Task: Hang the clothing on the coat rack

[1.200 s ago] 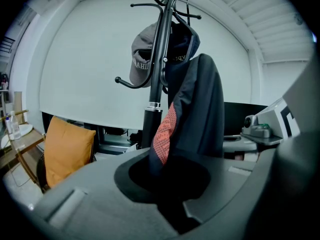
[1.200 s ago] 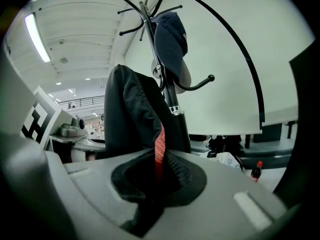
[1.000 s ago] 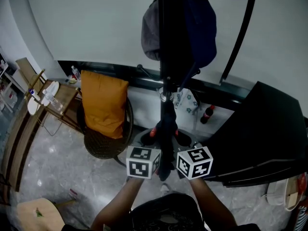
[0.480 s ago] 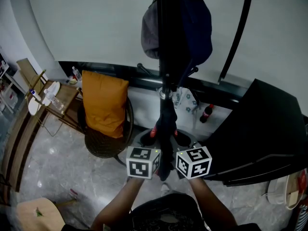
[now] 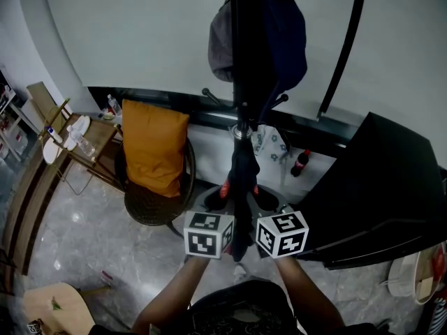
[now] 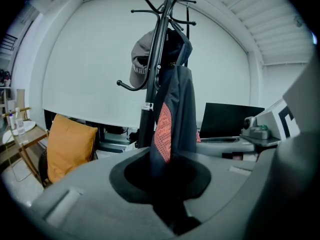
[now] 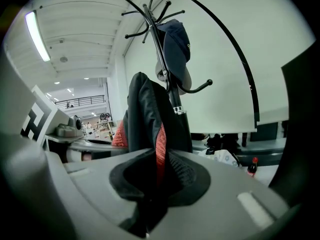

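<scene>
A dark jacket with a red patterned lining point(image 5: 242, 180) hangs down in front of the black coat rack pole point(image 5: 244, 61). Its lower part is pinched between both grippers. My left gripper point(image 5: 222, 239) and right gripper point(image 5: 260, 239) sit side by side low in the head view, each shut on the fabric. In the left gripper view the jacket point(image 6: 175, 119) rises out of the closed left gripper point(image 6: 167, 204) beside the rack point(image 6: 155, 69). The right gripper view shows the same jacket point(image 7: 147, 119) in the right gripper point(image 7: 150, 204). A grey cap point(image 5: 223, 40) hangs on a rack hook.
An orange cushion point(image 5: 152, 149) rests on a wicker chair left of the rack. A large black panel point(image 5: 377, 187) fills the right side. A wooden side table with bottles point(image 5: 77, 142) stands far left. A cola bottle point(image 5: 301, 162) and red shoes point(image 5: 225, 189) lie by the rack's base.
The head view has drifted slightly, so the rack top sits a little lower in frame. Both grippers stay shut on the jacket in nearly the same place.
</scene>
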Available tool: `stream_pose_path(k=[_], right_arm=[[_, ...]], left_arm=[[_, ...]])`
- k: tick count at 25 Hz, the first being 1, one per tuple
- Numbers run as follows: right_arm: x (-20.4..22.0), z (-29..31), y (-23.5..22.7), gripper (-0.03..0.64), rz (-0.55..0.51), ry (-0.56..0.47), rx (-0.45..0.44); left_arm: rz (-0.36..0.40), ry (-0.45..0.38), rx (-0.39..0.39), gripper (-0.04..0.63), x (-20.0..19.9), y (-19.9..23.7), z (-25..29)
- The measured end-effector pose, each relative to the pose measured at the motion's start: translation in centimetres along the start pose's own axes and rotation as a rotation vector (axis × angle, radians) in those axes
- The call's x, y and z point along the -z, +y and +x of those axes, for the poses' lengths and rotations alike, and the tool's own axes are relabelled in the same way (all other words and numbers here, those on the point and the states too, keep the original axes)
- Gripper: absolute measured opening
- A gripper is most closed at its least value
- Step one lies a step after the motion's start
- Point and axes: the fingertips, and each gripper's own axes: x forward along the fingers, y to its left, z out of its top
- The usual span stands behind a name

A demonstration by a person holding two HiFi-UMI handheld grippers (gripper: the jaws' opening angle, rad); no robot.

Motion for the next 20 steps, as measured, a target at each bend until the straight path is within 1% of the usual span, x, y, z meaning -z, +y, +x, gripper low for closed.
stream_pose_path(k=[14,20], right_arm=[[-0.1,-1.4,0.7,0.066,0.003,-0.021,0.017],[-0.2,-2.2,1.1,0.067,-0.001,-0.027,0.027]], left_arm=[[0.004,-0.025,-0.023,0.078,0.0,-0.1,-1.8],[-0.008,-0.031,-0.029,0.08,0.1,-0.2,-2.7]])
